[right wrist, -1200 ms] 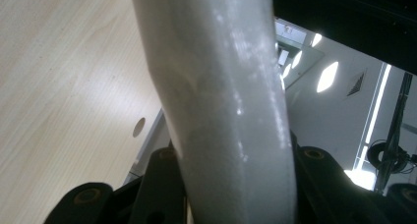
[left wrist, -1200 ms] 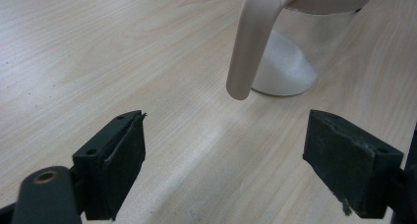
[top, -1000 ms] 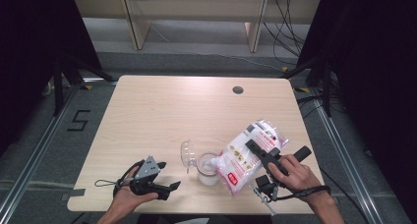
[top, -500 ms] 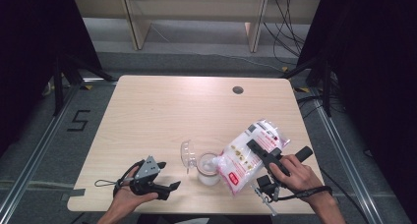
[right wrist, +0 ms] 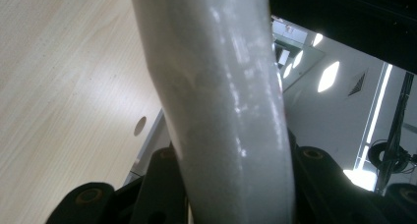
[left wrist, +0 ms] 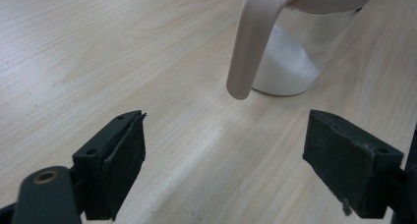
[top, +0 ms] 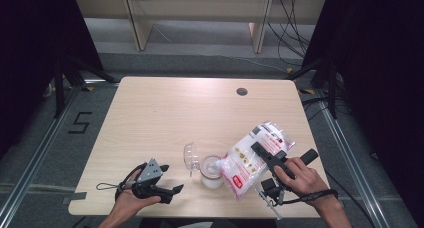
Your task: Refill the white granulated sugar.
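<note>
A glass jar partly filled with white powder stands near the table's front edge, its hinged lid swung open to the left. A clear bag of white powder with a red label leans over the jar's mouth, and my right gripper is shut on it. In the right gripper view the bag runs up between the jaws of the right gripper. My left gripper rests on the table left of the jar, open and holding nothing. Its view shows the left gripper facing the jar and the jar's hanging lid part.
The wooden table has a small round cable hole at the back right. Dark stands and cables surround the table on the floor, and a shelf unit stands beyond the far edge.
</note>
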A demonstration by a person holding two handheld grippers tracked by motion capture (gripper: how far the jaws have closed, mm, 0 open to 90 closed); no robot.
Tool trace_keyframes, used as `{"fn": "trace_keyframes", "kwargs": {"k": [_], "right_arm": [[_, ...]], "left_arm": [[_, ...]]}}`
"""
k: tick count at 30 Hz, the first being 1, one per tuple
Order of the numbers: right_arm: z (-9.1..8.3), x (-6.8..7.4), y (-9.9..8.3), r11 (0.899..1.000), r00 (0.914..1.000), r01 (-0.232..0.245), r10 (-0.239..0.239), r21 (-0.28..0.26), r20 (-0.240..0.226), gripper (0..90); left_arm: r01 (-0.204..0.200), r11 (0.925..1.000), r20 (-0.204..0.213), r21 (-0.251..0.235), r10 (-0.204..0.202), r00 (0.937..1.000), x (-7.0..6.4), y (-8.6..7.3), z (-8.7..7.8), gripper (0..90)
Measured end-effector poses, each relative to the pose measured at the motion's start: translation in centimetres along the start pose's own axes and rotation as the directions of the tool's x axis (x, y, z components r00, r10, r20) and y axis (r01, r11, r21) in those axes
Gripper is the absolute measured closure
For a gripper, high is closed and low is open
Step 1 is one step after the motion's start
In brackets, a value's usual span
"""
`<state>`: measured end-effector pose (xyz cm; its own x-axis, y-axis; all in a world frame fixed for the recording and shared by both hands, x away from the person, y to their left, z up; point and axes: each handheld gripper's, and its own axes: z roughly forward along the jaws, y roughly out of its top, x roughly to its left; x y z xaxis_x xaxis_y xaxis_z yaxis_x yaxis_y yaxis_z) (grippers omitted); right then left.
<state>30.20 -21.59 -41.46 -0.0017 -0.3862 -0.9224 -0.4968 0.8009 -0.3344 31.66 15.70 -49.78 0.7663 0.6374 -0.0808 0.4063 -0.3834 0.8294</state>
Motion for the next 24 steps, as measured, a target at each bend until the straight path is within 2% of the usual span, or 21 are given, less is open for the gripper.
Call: {"fn": "trace_keyframes", "kwargs": {"k": [7, 9, 11, 24], "right_arm": [[0.05, -0.11, 0.04, 1.000, 0.9999, 0.013, -0.013, -0.010, 0.000, 70.0], [-0.02, 0.03, 0.04, 1.000, 1.0000, -0.004, 0.004, -0.001, -0.001, 70.1], [0.05, -0.11, 0.03, 1.000, 0.9999, 0.011, -0.011, -0.011, 0.001, 70.2], [0.02, 0.00, -0.06, 1.000, 0.9995, -0.028, 0.028, -0.012, -0.016, 70.9]], "left_arm": [[0.002, 1.0000, 0.000, 0.002, -0.002, 1.0000, -0.01, 0.02, -0.02, 15.5], [0.002, 1.0000, 0.000, 0.003, -0.002, 1.0000, -0.01, 0.02, -0.03, 15.5], [0.000, 1.0000, 0.000, 0.003, 0.000, 1.0000, 0.00, 0.02, -0.03, 15.5], [0.001, 1.0000, -0.001, 0.003, -0.001, 1.0000, -0.01, 0.01, -0.01, 15.5]]}}
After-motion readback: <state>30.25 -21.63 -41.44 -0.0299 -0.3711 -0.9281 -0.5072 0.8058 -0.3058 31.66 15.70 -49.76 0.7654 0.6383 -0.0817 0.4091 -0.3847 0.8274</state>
